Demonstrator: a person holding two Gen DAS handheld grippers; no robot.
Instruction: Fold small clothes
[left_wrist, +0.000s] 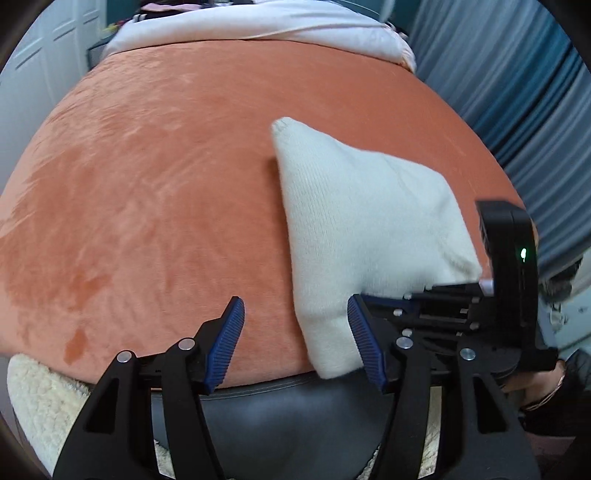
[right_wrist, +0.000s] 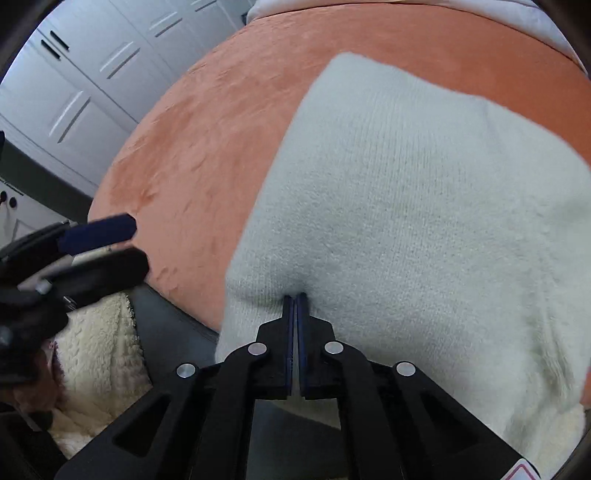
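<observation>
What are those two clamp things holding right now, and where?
The right gripper pinches the white knit garment at its near edge. The left gripper holds nothing.

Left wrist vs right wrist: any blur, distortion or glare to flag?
Left wrist view: heavy fisheye bulge of the orange bed cover, dark vignette corners, the white knit garment slightly soft, no glare. Right wrist view: same bulge, the left gripper motion-blurred at the frame's left edge, knit near the right gripper soft.
</observation>
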